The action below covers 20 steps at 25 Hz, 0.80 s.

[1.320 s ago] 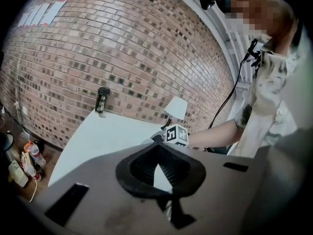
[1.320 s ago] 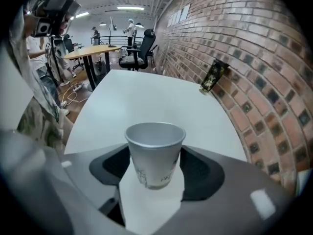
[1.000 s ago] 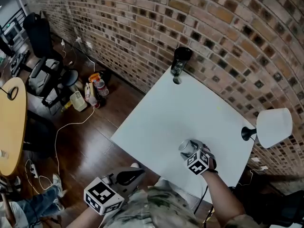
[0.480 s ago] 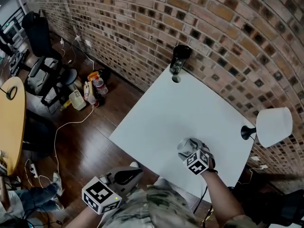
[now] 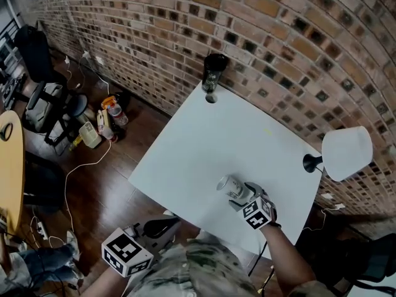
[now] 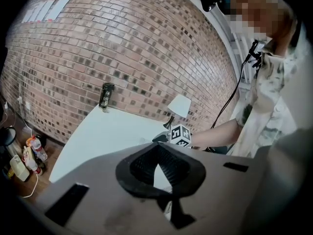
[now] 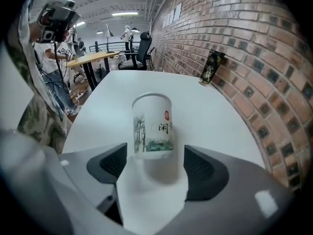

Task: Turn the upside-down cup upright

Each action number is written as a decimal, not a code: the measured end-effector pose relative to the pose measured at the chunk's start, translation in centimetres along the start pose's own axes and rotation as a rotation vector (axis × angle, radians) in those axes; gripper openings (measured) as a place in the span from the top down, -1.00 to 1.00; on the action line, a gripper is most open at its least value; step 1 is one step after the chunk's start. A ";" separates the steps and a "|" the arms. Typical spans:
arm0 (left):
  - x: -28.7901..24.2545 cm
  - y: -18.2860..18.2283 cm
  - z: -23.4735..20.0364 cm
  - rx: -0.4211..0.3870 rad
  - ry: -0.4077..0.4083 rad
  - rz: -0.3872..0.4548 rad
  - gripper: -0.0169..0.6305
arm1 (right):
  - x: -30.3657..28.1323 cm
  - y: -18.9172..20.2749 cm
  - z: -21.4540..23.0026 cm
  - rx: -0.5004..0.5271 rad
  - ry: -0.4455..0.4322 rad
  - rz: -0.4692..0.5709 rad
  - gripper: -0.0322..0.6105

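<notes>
A white cup (image 7: 152,126) with a landscape print stands on the white table (image 5: 204,135), its printed characters the right way up. My right gripper (image 7: 155,163) points steeply down at it and its jaws are opening. The cup's base sits in the gap between them, and neither pad touches it. In the head view the cup (image 5: 230,186) is just beyond the right gripper (image 5: 240,198). My left gripper (image 5: 166,223) hangs off the table's near edge with its pads together, holding nothing. From the left gripper view, the left gripper (image 6: 159,168) faces the right gripper's marker cube (image 6: 180,135).
A dark can (image 5: 213,73) stands at the table's far corner by the brick wall. A white-shaded lamp (image 5: 343,153) is at the right edge. Chairs, bottles and cables lie on the wooden floor at left (image 5: 93,122).
The right gripper's jaws have spread and let go of the cup, and the gripper has drawn back slightly. The head view has shifted. The left gripper stays low at the near edge.
</notes>
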<state>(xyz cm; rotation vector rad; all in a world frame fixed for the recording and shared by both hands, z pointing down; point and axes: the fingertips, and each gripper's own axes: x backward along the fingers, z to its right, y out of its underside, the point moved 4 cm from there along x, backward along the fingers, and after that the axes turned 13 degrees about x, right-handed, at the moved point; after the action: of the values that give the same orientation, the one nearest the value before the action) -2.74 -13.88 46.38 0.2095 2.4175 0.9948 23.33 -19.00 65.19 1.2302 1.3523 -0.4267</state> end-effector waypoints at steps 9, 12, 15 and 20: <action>-0.6 0.1 1.1 0.000 -0.020 -0.009 0.93 | -0.5 0.5 0.4 -0.025 -0.030 0.017 0.05; -0.6 0.2 1.1 -0.005 -0.021 -0.001 0.93 | 0.2 0.7 0.8 -0.027 -0.023 -0.003 0.05; -0.6 0.4 1.0 -0.003 -0.018 0.002 0.93 | 1.4 0.6 1.3 0.003 -0.013 -0.039 0.05; -0.5 0.5 0.6 0.004 -0.003 0.016 0.93 | 3.5 0.1 2.1 0.107 -0.009 -0.144 0.05</action>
<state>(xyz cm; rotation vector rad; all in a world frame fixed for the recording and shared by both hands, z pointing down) -2.03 -13.32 46.62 0.2322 2.4193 0.9967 25.37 -19.33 61.62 1.2201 1.4311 -0.6123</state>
